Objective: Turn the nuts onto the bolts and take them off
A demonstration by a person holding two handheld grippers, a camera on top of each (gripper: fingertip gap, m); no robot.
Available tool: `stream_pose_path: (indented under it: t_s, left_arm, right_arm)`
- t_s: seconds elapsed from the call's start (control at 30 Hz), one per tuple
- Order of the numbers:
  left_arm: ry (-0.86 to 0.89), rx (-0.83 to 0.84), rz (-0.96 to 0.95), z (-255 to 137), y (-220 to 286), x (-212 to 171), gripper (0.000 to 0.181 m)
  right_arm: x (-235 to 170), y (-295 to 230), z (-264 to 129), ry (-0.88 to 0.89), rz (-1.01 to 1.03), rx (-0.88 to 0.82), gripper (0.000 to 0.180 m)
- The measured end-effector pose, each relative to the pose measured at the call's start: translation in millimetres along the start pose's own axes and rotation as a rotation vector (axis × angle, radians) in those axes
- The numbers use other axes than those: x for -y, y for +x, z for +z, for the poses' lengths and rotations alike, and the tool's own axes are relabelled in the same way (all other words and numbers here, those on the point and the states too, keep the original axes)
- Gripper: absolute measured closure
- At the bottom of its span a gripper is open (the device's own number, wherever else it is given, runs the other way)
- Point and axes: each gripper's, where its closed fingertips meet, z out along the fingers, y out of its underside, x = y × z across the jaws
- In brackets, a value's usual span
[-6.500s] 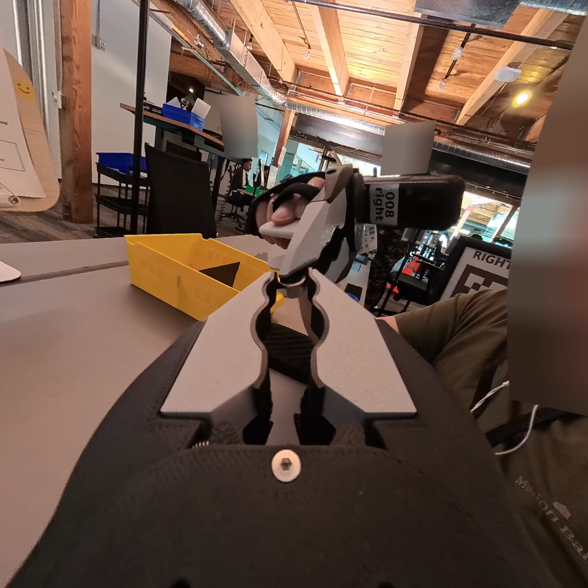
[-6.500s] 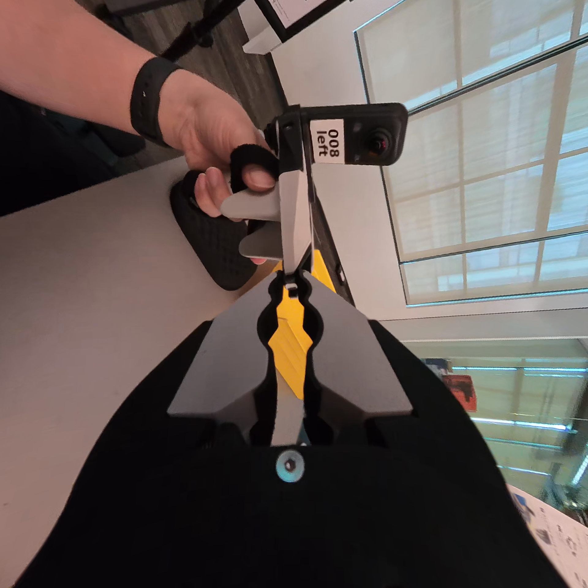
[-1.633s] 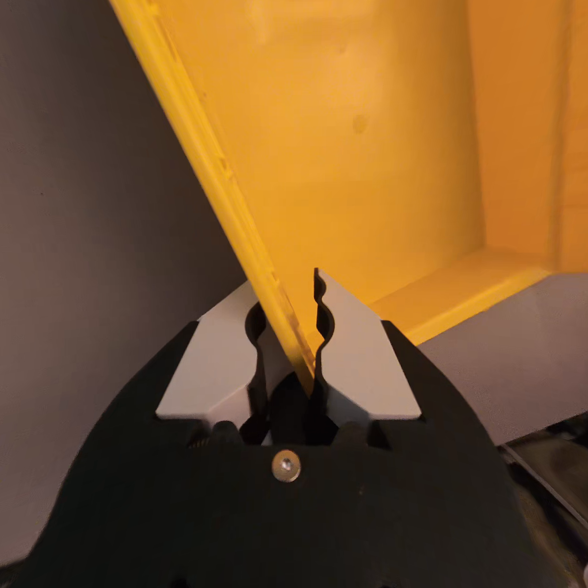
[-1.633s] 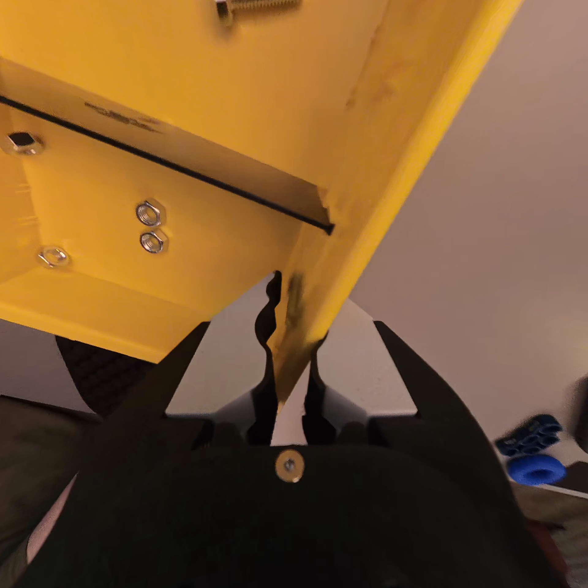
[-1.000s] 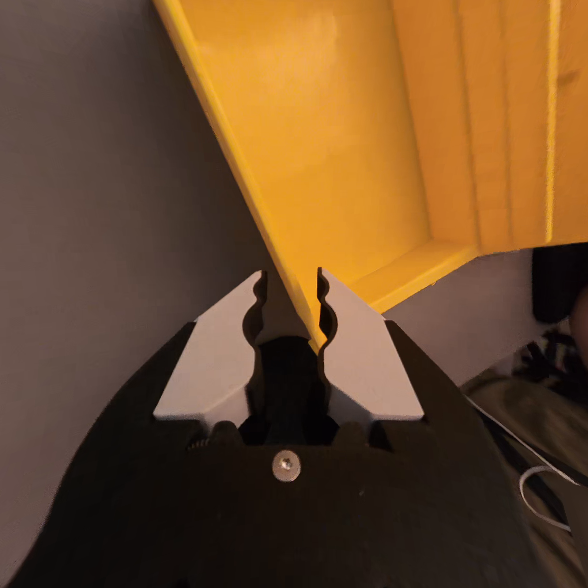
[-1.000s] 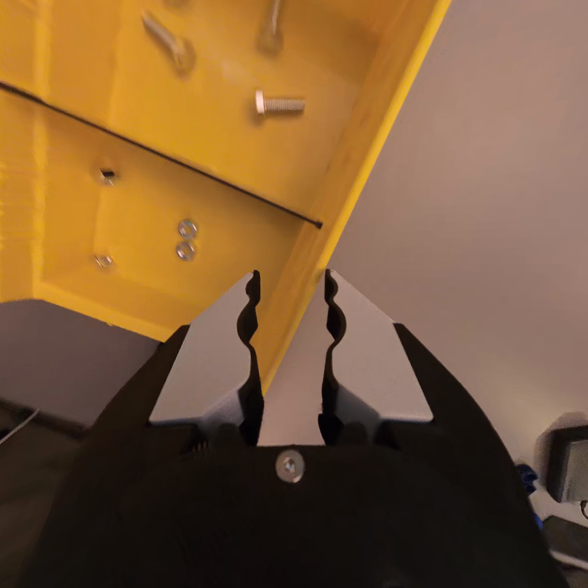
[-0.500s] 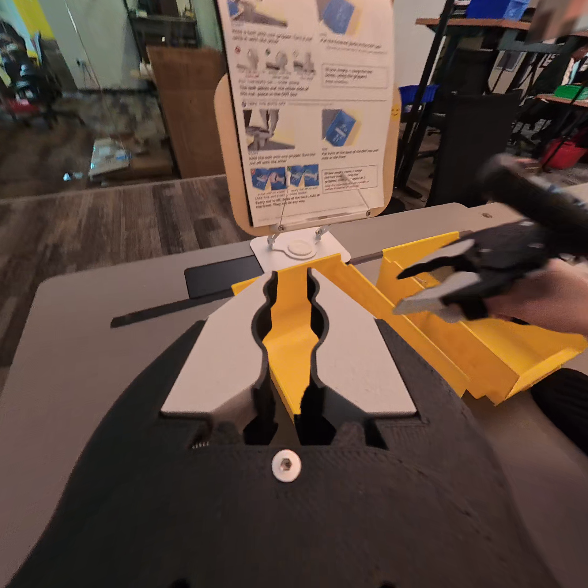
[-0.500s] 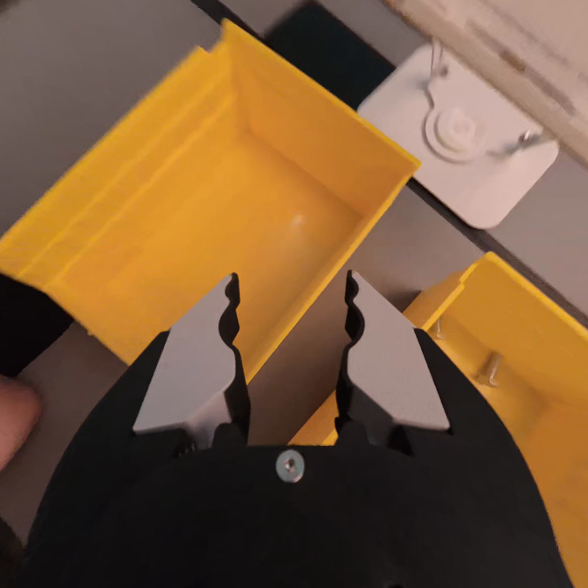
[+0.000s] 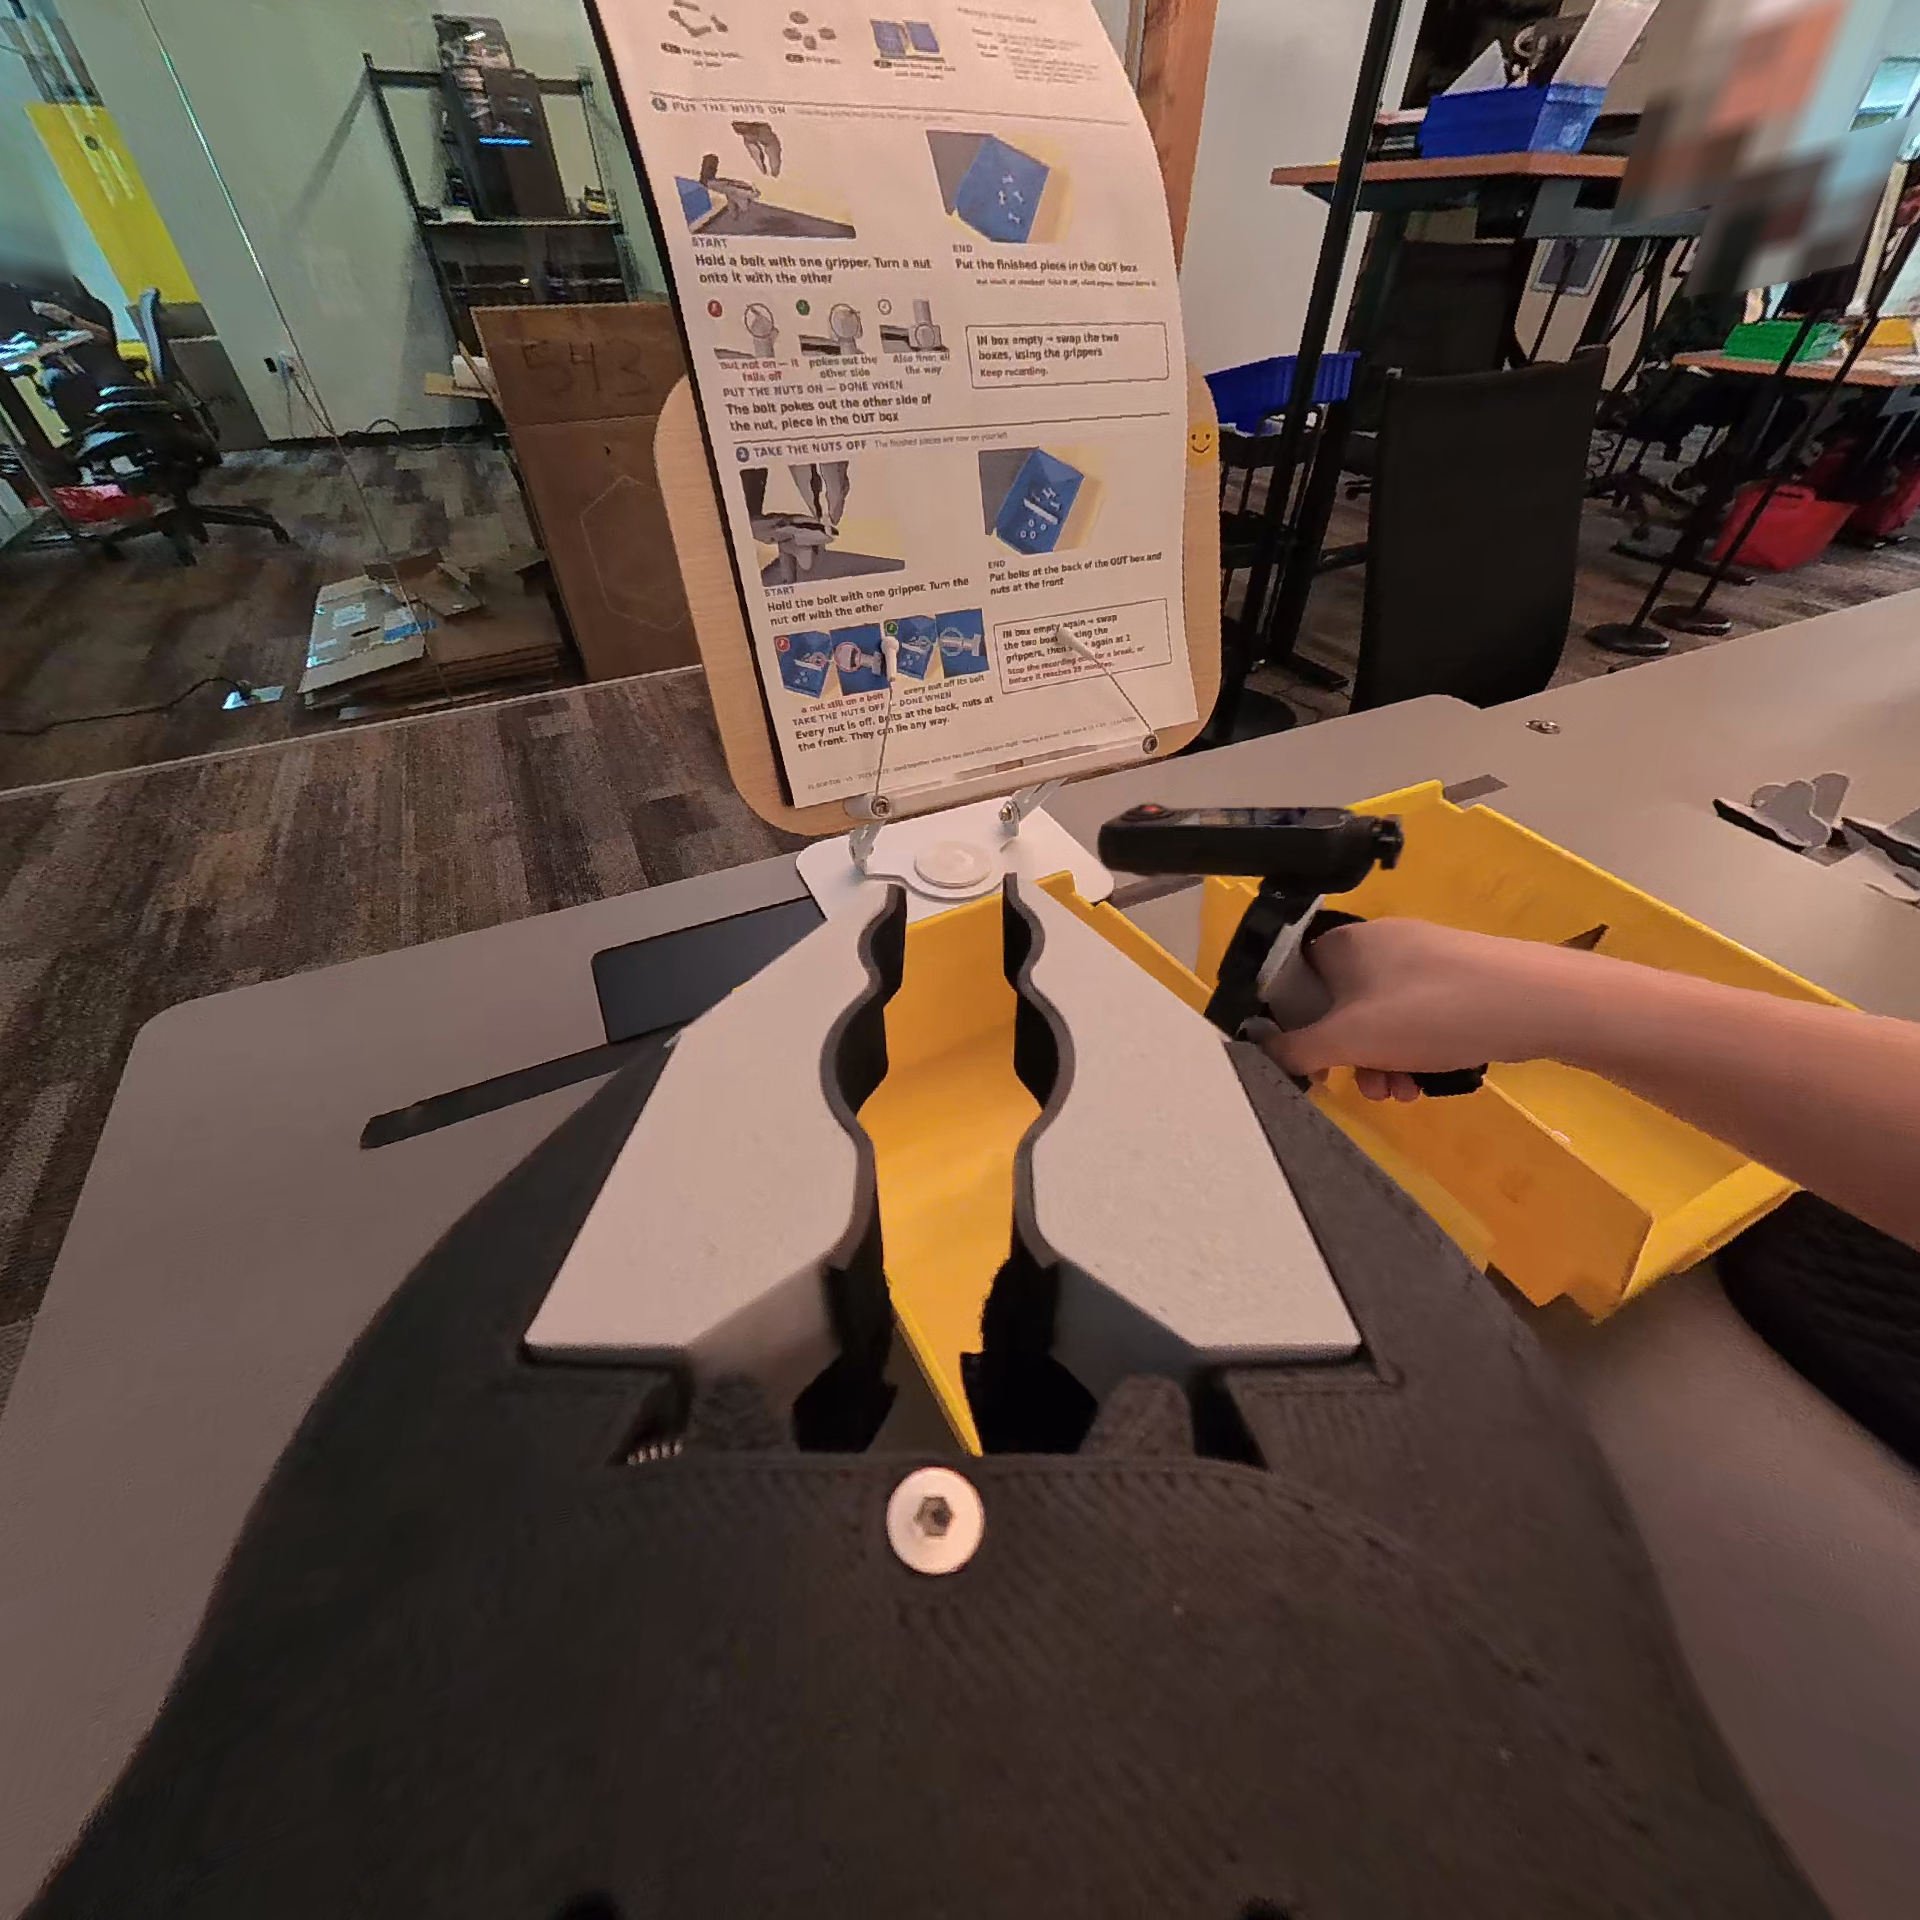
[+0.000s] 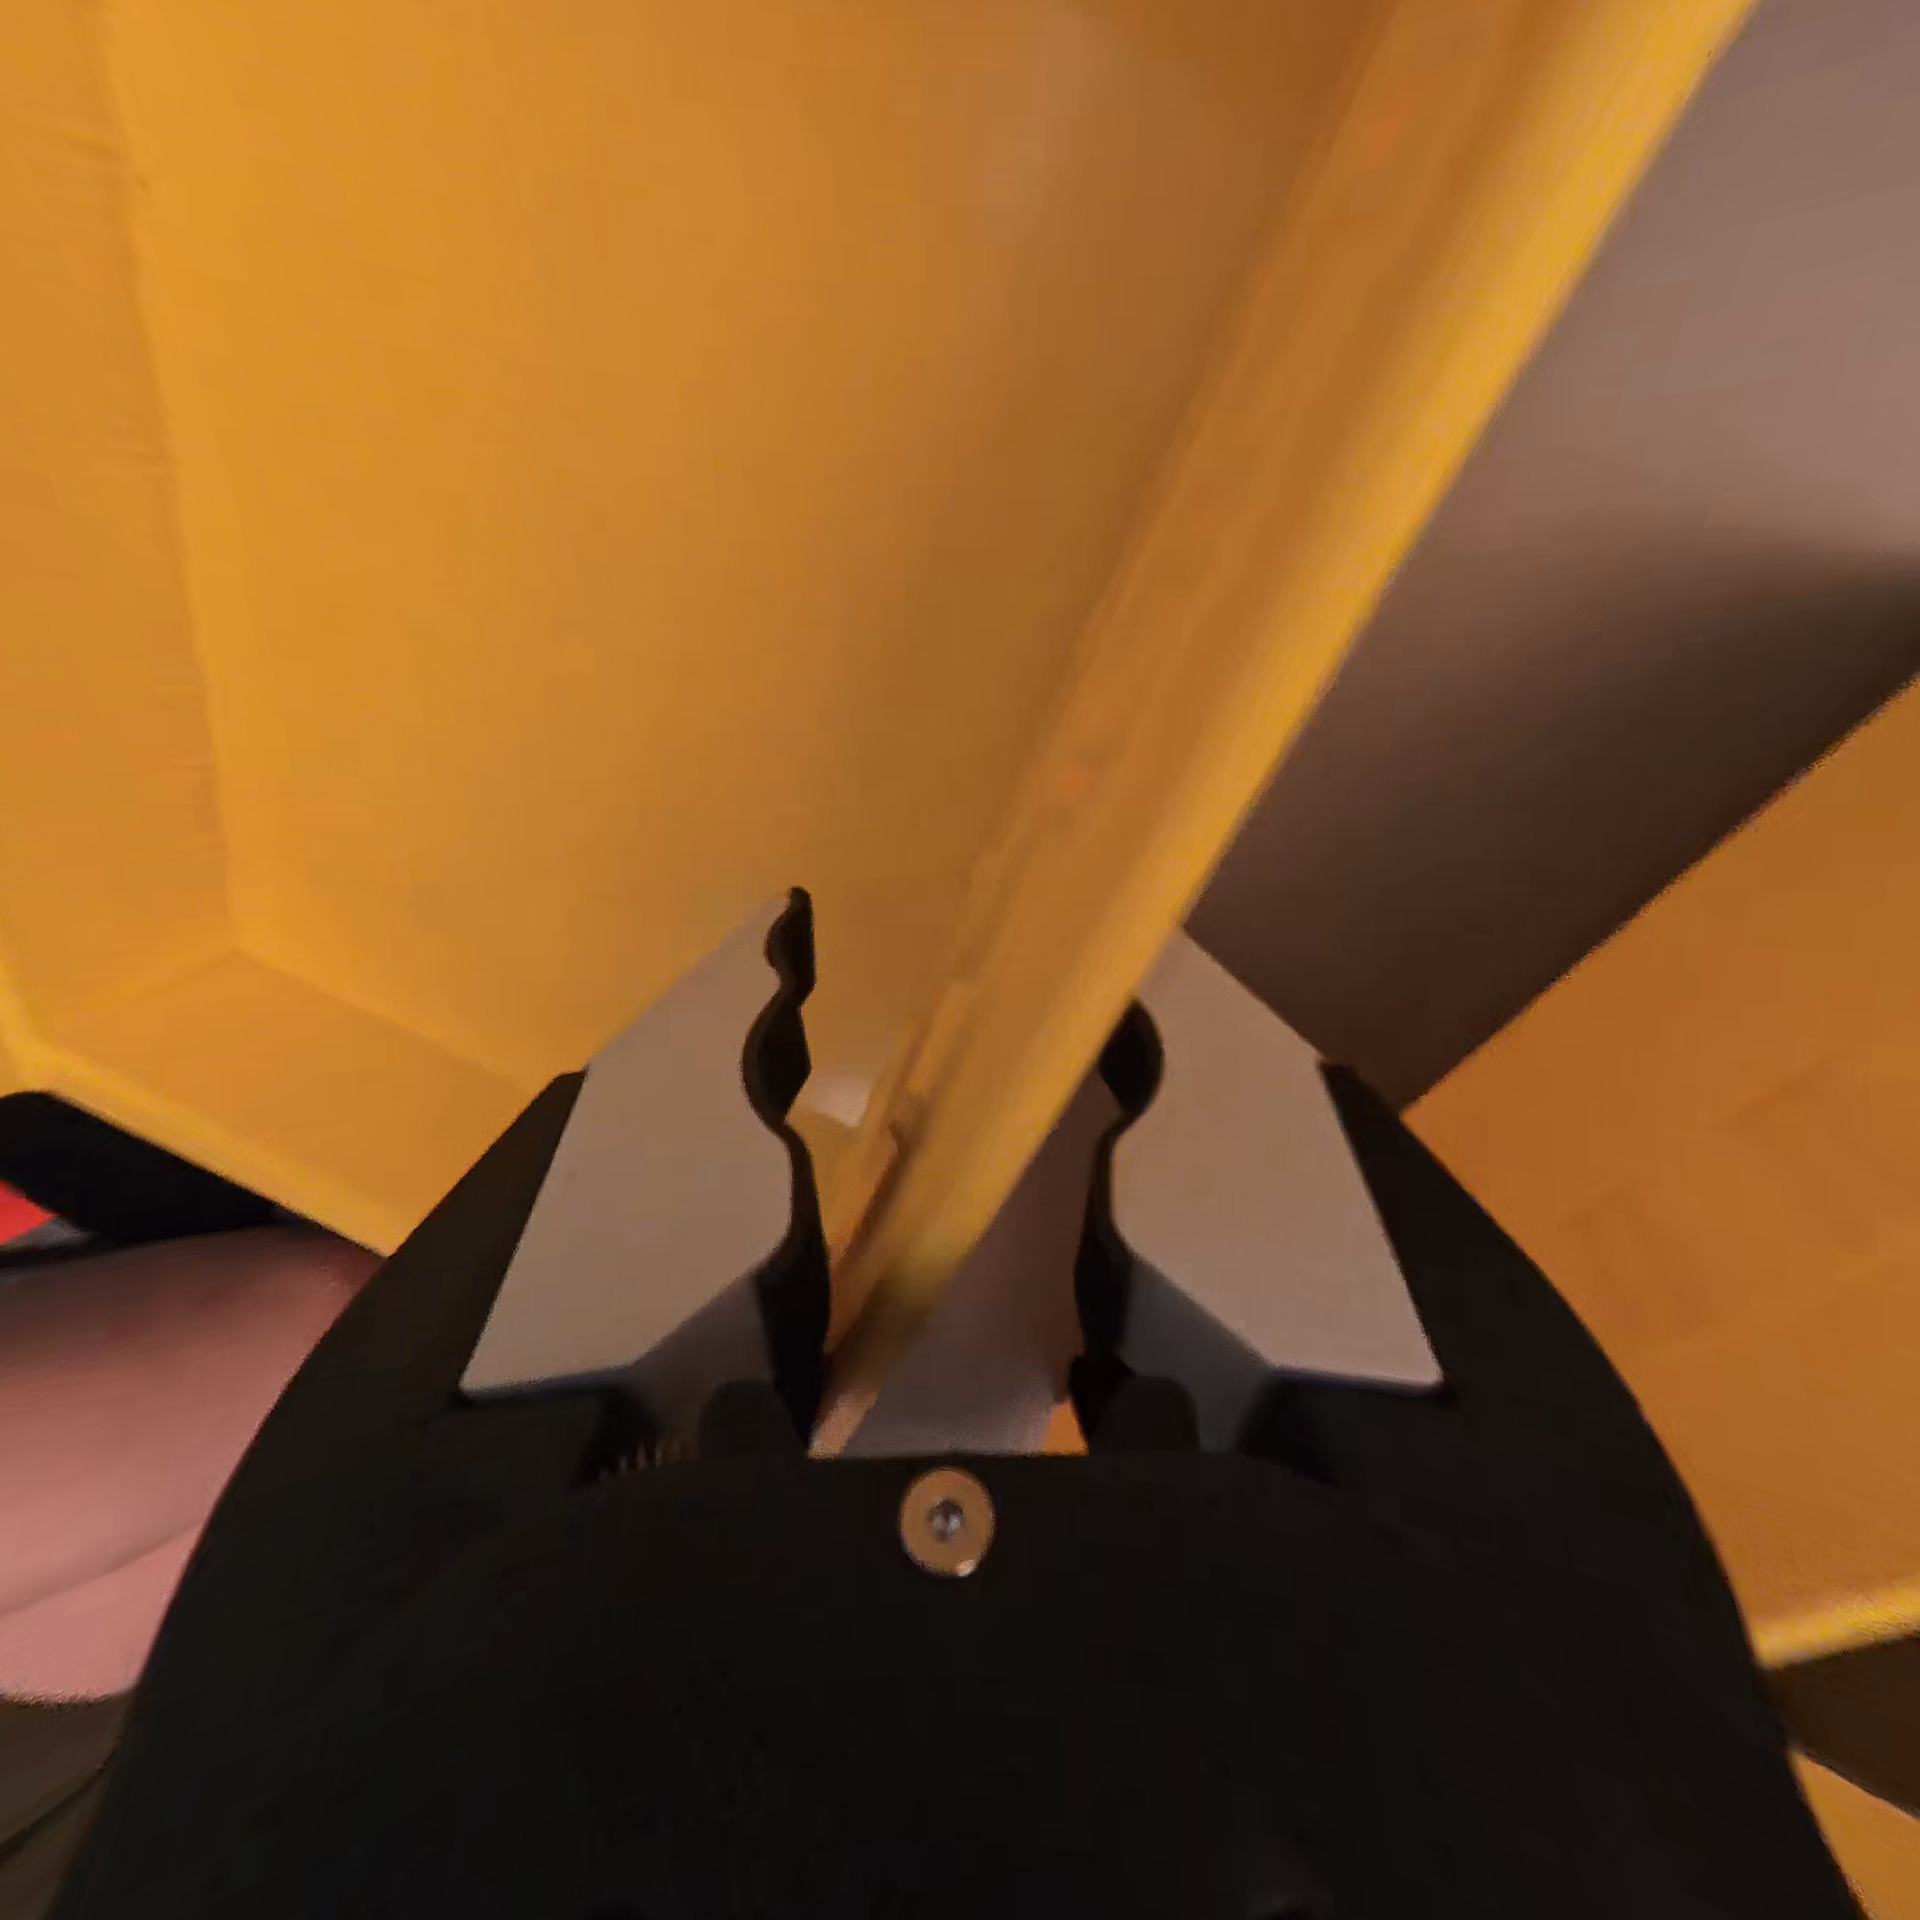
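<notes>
Two yellow boxes stand side by side on the grey table. No nuts or bolts show now. My left gripper (image 9: 951, 894) is closed down on the near left wall of the empty box (image 9: 1455, 1184); the wall runs between its jaws. My right gripper (image 10: 987, 914) is open and straddles that box's right wall (image 10: 1195, 727), left finger inside, right finger outside and partly hidden. Its camera (image 9: 1247, 836) and the hand holding it (image 9: 1382, 997) show in the left wrist view. The second box (image 9: 1507, 883), with a black divider, is just to the right and also shows in the right wrist view (image 10: 1662, 1143).
A printed instruction sheet on a white-footed stand (image 9: 935, 416) rises just behind the boxes. A black flat slab (image 9: 686, 966) lies at the back left. Grey loose parts (image 9: 1808, 810) lie at the far right. A narrow strip of table (image 10: 1610, 520) separates the boxes. About 35 centimetres separates my left fingertips from my right.
Both grippers let go of the other box's walls and moved over. In the last half second my right gripper dropped onto the empty box's right wall and narrowed. My left gripper barely moved.
</notes>
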Motion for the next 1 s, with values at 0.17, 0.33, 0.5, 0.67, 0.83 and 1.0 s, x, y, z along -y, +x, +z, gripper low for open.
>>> stream_pose_path:
  t_s: [0.17,0.33,0.5,0.67,0.83,1.0]
  left_arm:
    - [0.019,-0.002,0.001,-3.1,4.8,5.3,0.164]
    - [0.067,0.008,-0.012,-11.1,10.4,15.3,0.164]
    - [0.128,-0.020,-0.049,-24.1,19.1,26.6,0.153]
    - [0.359,-0.001,-0.155,-60.1,9.3,59.3,0.146]
    - [0.423,-0.128,-0.237,-71.2,13.4,64.3,0.126]
    - [-0.025,-0.253,-0.208,29.3,47.9,2.7,0.103]
  right_arm:
    - [-3.3,-5.1,4.4,-0.104,0.025,0.019,0.158]
    - [-3.0,-2.0,2.1,-0.157,0.052,0.022,0.173]
    - [-11.7,-18.1,-21.0,-0.220,-0.012,0.081,0.177]
    - [-11.0,-13.3,-97.7,-0.122,-0.066,0.105,0.177]
    - [-46.6,53.0,-196.2,0.063,-0.008,0.164,0.177]
    - [-126.4,181.5,-253.6,0.270,0.247,0.152,0.178]
